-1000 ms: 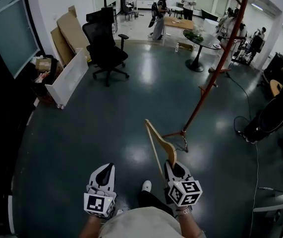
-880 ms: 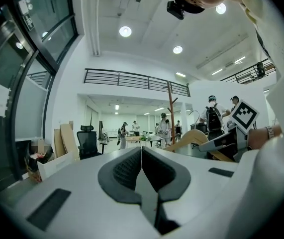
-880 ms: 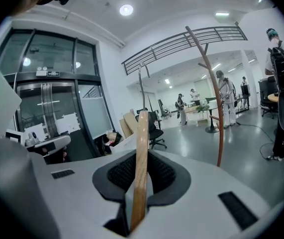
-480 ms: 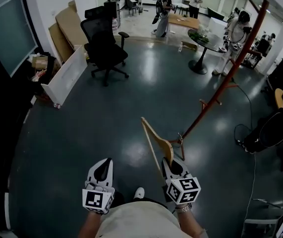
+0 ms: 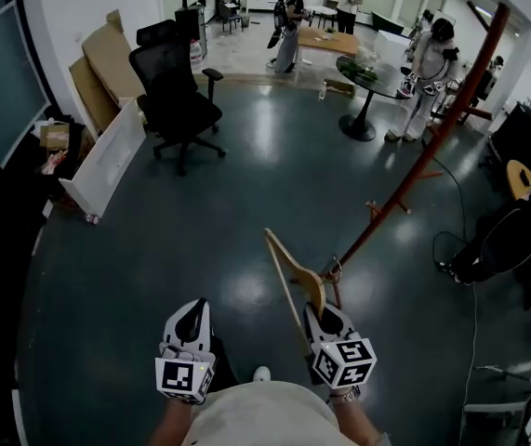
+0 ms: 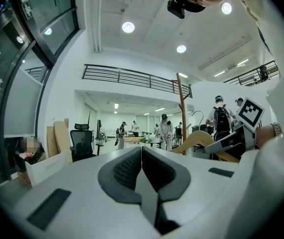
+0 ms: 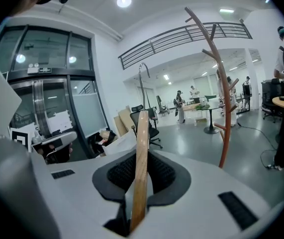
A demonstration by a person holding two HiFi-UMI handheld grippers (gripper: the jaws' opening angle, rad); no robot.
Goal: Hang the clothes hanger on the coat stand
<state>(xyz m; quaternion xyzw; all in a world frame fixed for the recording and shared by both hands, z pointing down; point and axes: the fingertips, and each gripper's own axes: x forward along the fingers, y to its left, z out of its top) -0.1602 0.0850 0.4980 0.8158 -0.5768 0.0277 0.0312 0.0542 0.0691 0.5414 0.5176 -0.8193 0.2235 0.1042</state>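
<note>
A light wooden clothes hanger (image 5: 291, 272) stands on edge in my right gripper (image 5: 325, 316), which is shut on its arm. In the right gripper view the wood (image 7: 141, 153) runs up between the dark pads, and its metal hook (image 7: 142, 81) rises beyond. The reddish-brown coat stand (image 5: 435, 130) leans across the right of the head view, its foot just past the hanger. It stands to the right of the hanger (image 7: 220, 96), with bare pegs. My left gripper (image 5: 191, 321) is level, shut and empty (image 6: 142, 154); from there I see the hanger (image 6: 197, 139).
A black office chair (image 5: 168, 91), a white panel (image 5: 107, 161) and cardboard (image 5: 98, 59) stand at the left. A round table (image 5: 373, 72) and several people are at the back. Dark equipment (image 5: 516, 230) and a floor cable (image 5: 474, 342) lie at the right.
Both grippers have moved forward across the floor with the hanger still held. The coat stand's foot is now closer to the hanger, and the chair has shifted left.
</note>
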